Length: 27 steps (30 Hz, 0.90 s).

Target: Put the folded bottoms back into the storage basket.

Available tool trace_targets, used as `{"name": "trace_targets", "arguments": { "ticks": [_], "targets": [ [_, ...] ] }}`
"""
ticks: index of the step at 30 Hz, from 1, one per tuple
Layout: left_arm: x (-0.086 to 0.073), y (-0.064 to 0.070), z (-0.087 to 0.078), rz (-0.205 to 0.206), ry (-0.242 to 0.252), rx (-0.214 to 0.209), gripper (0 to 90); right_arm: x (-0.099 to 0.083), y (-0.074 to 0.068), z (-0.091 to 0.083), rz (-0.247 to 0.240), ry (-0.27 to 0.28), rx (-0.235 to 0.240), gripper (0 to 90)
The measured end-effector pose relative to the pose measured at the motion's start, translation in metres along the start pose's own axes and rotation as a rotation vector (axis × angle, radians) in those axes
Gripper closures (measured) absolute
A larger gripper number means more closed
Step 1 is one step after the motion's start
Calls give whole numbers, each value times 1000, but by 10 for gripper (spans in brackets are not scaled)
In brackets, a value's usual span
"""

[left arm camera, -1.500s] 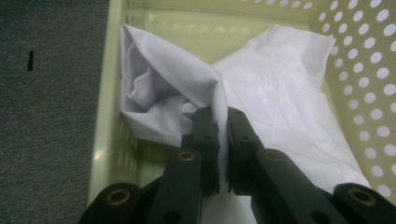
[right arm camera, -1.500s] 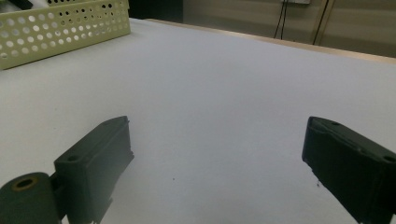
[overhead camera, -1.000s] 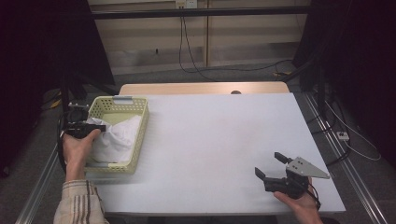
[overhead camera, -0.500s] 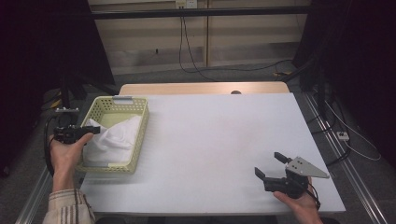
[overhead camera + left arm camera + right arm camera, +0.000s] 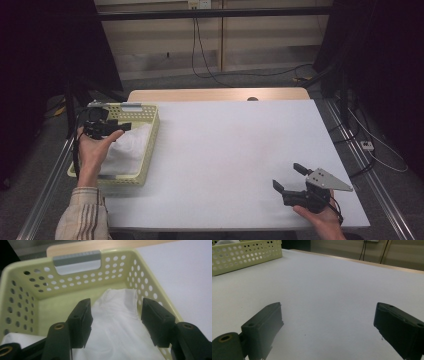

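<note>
A pale yellow perforated basket stands at the table's left edge with a white cloth bunched inside. My left gripper hovers over the basket's far half, open, nothing between its jaws. In the left gripper view its gripper straddles the white cloth from above, with the basket wall and its grey handle beyond. My right gripper rests low near the table's front right, open and empty; in the right gripper view its gripper frames bare white tabletop.
The white tabletop stretches between the two grippers. The basket lies far off to the left in the right gripper view. A wooden strip edges the table's far side. Metal rails and cables run beside the table.
My left gripper swung out left of the basket, then came back right and now hangs over the cloth near the basket's far end. The right gripper has stayed put.
</note>
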<state>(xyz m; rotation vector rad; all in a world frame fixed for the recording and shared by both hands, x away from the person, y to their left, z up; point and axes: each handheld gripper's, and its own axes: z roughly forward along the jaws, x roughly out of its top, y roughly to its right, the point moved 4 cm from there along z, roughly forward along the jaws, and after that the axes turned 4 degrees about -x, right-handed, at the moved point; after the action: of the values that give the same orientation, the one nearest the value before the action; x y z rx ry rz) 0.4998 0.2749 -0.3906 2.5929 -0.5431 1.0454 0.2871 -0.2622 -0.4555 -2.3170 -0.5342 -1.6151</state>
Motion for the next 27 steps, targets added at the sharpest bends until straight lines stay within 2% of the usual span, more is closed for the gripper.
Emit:
{"name": "trace_targets", "arguments": {
  "ticks": [3,5,6,8,10,13,16,21,22,24,26,27],
  "targets": [
    [-1,-3,13,-28,-39,8,508,0,0,0,-1,1,1,82],
    [-3,-7,23,-47,-92,13,539,0,0,0,-1,1,1,81],
    [-4,-7,28,-59,-103,18,593,0,0,0,0,0,0,80],
    [-6,-8,35,-47,-141,23,685,0,0,0,-1,-1,2,79],
    [-9,-9,42,-65,-168,13,764,0,0,0,0,-1,1,79],
    [-14,-12,50,-72,-228,30,810,0,0,0,0,-1,1,79],
    [-18,-12,54,-36,-281,59,883,-1,0,0,0,-6,4,78],
    [-24,-17,60,-54,-333,77,900,-1,0,0,0,-7,4,77],
    [-26,-17,62,-80,-347,81,900,-1,0,0,0,-7,3,77],
    [-29,-19,67,-92,-378,70,900,-1,0,1,0,-7,2,77],
    [-29,-20,70,-119,-367,77,900,-1,0,1,1,-7,1,76],
    [-28,-20,71,-104,-371,81,900,-1,1,1,1,-7,0,76]
  ]
}}
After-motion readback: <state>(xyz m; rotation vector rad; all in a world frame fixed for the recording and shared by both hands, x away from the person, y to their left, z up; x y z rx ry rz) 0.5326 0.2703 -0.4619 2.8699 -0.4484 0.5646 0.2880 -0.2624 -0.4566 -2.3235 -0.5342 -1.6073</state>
